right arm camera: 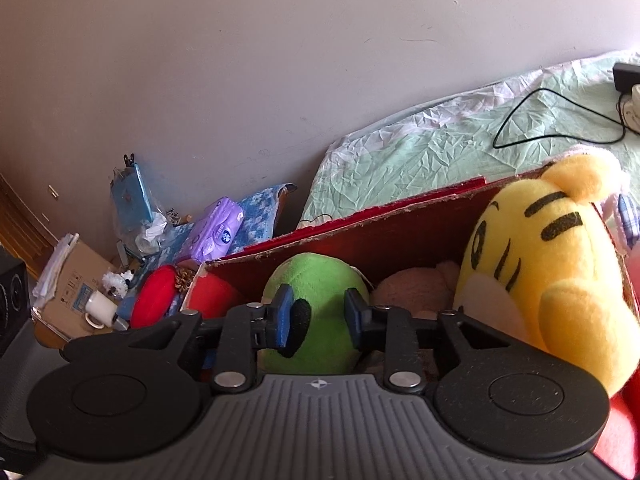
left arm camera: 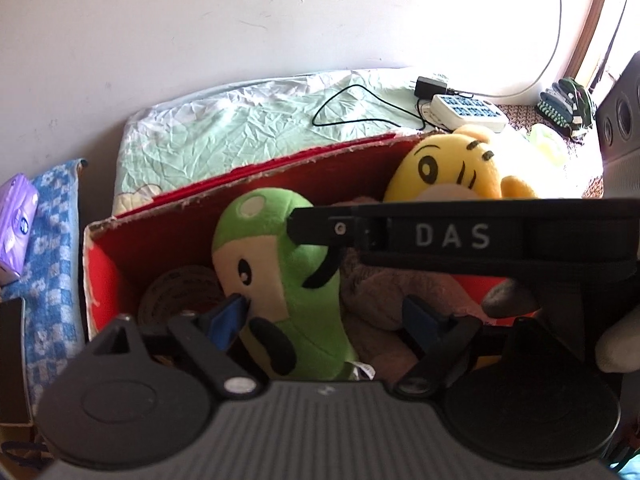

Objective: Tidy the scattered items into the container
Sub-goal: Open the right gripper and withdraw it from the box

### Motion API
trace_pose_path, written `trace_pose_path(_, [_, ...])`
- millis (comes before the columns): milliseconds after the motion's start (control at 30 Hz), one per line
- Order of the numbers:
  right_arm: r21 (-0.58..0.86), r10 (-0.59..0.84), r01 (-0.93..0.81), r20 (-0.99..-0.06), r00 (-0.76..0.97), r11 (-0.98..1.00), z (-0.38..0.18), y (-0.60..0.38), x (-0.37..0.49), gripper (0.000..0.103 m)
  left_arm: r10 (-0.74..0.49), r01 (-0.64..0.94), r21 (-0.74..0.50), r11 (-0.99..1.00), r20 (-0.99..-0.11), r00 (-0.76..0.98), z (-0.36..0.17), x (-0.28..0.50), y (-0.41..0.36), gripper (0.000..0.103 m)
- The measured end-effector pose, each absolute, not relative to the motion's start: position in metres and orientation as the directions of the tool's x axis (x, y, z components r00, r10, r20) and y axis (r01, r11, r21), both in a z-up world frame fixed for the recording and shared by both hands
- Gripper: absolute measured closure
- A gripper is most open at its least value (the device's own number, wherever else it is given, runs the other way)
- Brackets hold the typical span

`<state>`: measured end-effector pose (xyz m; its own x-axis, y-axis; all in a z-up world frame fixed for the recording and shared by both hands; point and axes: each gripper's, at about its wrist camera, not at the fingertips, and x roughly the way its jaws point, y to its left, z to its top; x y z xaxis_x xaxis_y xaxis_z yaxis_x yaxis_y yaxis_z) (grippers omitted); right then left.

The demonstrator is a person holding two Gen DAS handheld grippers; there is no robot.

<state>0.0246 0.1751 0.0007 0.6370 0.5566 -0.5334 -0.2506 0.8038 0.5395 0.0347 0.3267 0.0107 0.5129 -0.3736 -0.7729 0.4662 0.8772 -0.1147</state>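
Note:
A red cardboard box (left arm camera: 240, 178) (right arm camera: 360, 216) stands against the bed. A green plush toy (left arm camera: 288, 280) (right arm camera: 320, 280), a yellow tiger plush (left arm camera: 452, 164) (right arm camera: 560, 264), a brown plush (left arm camera: 384, 292) (right arm camera: 412, 288) and a tape roll (left arm camera: 176, 292) lie in it. My left gripper (left arm camera: 326, 320) is open, its blue pads either side of the green plush; the right-hand pad stands clear of it. My right gripper (right arm camera: 319, 316) is narrowly closed on the top of the green plush's head, and in the left wrist view its black finger (left arm camera: 320, 228) reaches that head from the right.
A pale green bed sheet (right arm camera: 420, 152) lies behind the box, with a charger cable and white power strip (left arm camera: 468, 112). Left of the box lie a purple tissue pack (right arm camera: 220, 232), a blue towel (left arm camera: 52, 240), a red cushion (right arm camera: 154, 296), a mug (right arm camera: 100, 306) and a cardboard box (right arm camera: 70, 280). A speaker (left arm camera: 620, 120) stands at right.

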Motion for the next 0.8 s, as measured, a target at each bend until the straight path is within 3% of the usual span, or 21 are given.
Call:
trace_pose_path(233, [0.506,0.537,-0.267,-0.521,0.663,0.820,0.016,0.172,0.011,0.071,-0.324,0.370,-0.126,0.920,-0.777,0.540,0.018,0.035,0.337,0.018])
trace_pose_path(600, [0.384,0.414,-0.206,-0.610,0.676,0.900,0.025,0.169,-0.002,0.072,-0.205,0.235,-0.088,0.968,-0.816,0.540,0.015,0.039,0.339,0.017])
trace_pose_path(800, [0.362,0.390,-0.191,-0.629,0.672,0.913,0.029,0.172,-0.008,0.071,-0.145,0.200,-0.037,0.979,-0.816,0.560,0.019,0.032,0.339,0.010])
